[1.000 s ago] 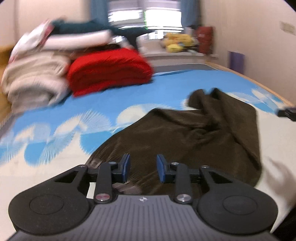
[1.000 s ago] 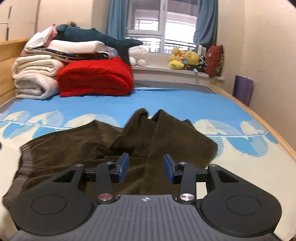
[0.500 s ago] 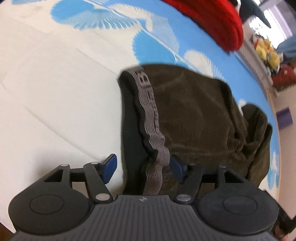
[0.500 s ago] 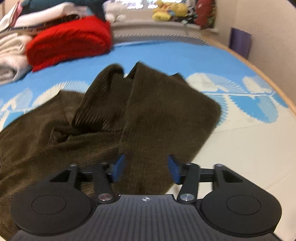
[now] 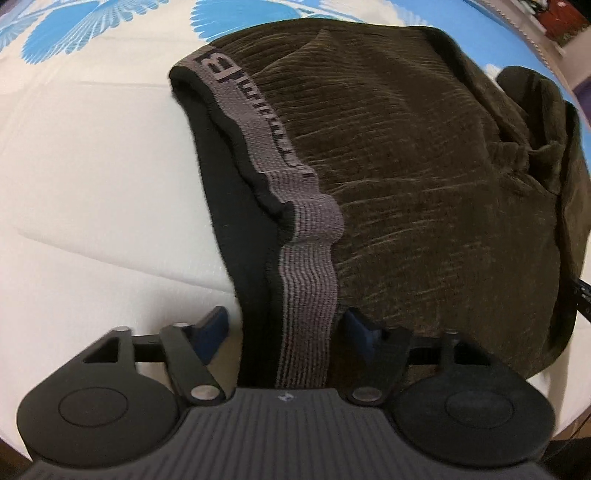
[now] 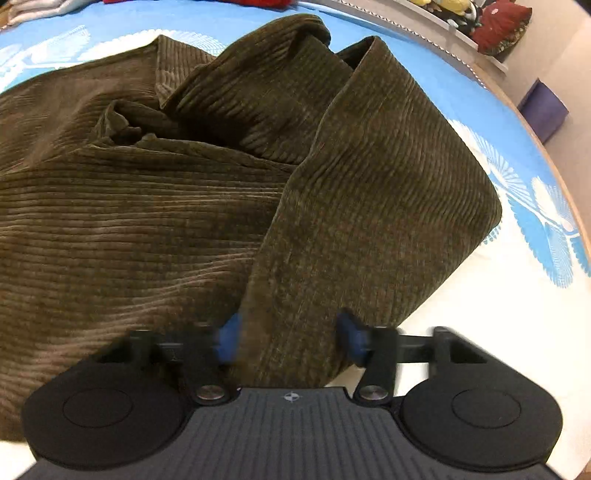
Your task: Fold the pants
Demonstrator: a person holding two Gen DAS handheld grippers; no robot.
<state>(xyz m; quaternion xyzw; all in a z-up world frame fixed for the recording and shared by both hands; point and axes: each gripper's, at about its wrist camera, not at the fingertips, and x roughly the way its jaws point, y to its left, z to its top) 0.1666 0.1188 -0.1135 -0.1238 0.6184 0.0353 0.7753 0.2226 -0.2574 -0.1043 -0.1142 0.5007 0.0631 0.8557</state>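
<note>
Dark olive corduroy pants (image 5: 424,177) lie rumpled on the bed. Their grey elastic waistband (image 5: 306,258) runs toward my left gripper (image 5: 286,330), which is open with the waistband and black lining between its blue-padded fingers. In the right wrist view the pants (image 6: 147,221) fill the frame, with a folded-over leg (image 6: 376,206) running toward my right gripper (image 6: 288,338). The right gripper is open and straddles the end of that leg. Its fingers look blurred.
The bed sheet (image 5: 92,166) is white with blue fan patterns (image 6: 546,221). A wooden bed edge, a purple box (image 6: 543,110) and a red cushion (image 6: 502,26) sit at the far right. Part of the other gripper (image 5: 581,291) shows at the right edge.
Both grippers have tilted down and moved in close over the pants. The left one now straddles the waistband, the right one the leg end. Both jaws opened wider.
</note>
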